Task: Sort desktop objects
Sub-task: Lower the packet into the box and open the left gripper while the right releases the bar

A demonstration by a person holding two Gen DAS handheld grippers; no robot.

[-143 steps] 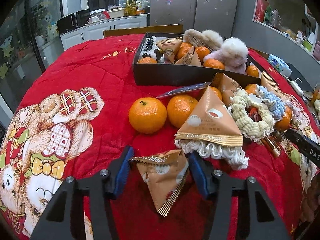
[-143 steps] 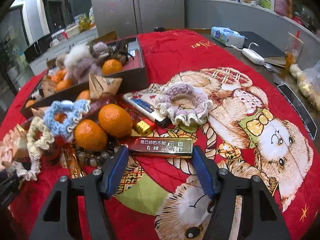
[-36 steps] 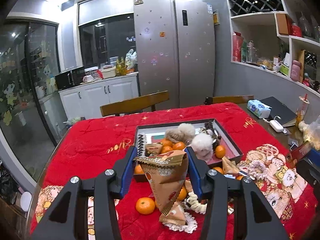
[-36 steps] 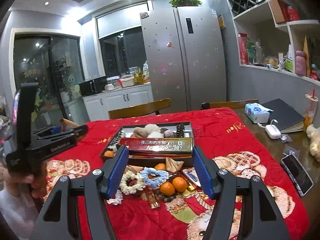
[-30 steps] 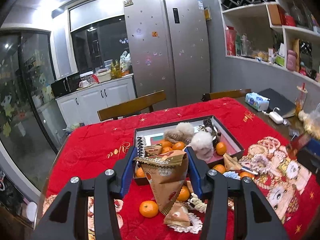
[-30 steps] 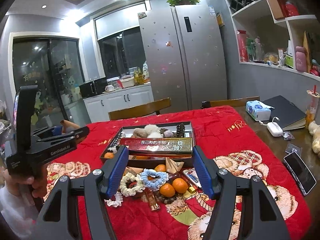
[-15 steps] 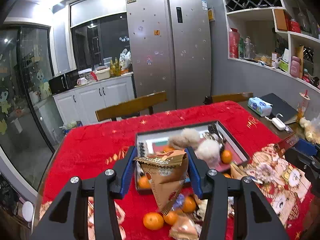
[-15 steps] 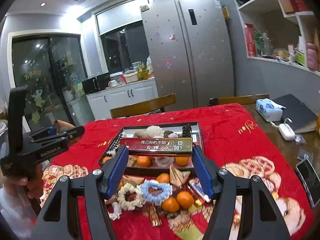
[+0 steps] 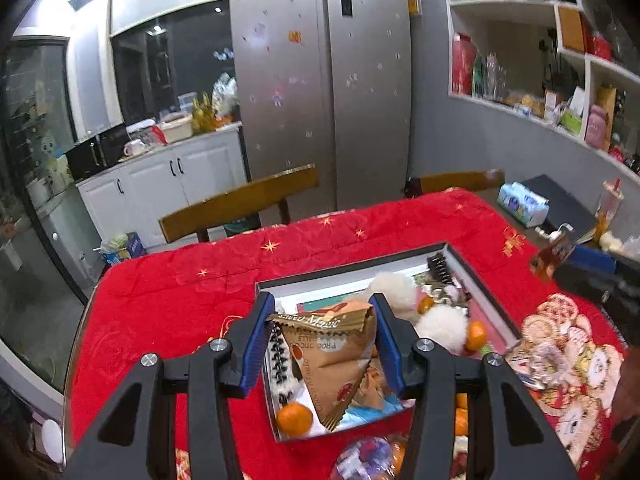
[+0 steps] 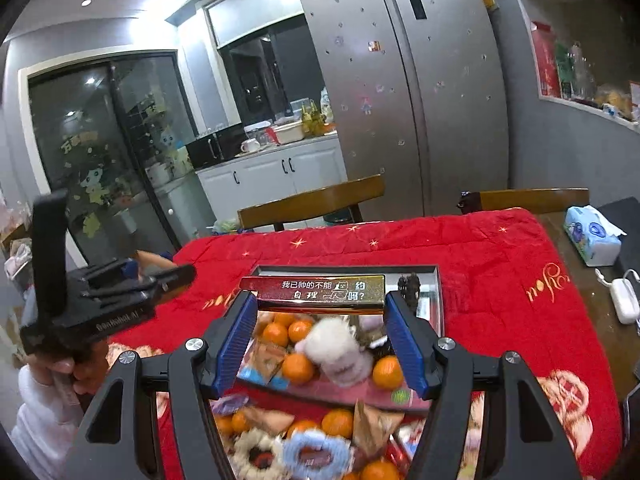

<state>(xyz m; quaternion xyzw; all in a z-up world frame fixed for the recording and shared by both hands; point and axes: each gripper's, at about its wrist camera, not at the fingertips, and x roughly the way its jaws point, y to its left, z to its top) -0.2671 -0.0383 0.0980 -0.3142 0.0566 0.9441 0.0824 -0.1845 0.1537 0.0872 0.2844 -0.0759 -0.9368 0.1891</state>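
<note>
My left gripper (image 9: pixel 322 316) is shut on a brown triangular snack packet (image 9: pixel 332 360), which hangs in the air over the near left corner of the dark storage box (image 9: pixel 352 268). My right gripper (image 10: pixel 320 306) is shut on a red and gold bar with white lettering (image 10: pixel 316 292), held crosswise above the same storage box (image 10: pixel 348 269). The box holds oranges (image 10: pixel 297 368), fluffy white pompoms (image 10: pixel 334 344), snack packets and a dark hair clip (image 10: pixel 409 283). The left gripper's body and the hand holding it (image 10: pixel 60 368) show at the left of the right wrist view.
Loose oranges (image 10: pixel 336 422), crocheted scrunchies (image 10: pixel 312 454) and triangular packets lie on the red bear-print cloth (image 10: pixel 500 272) in front of the box. Wooden chairs (image 9: pixel 240 200) stand behind the table. A tissue pack (image 10: pixel 592 236) and a white charger (image 10: pixel 624 300) sit at the right edge.
Both grippers have carried their items forward over the table, so the box has come much closer and now lies directly under them. Their grips look unchanged.
</note>
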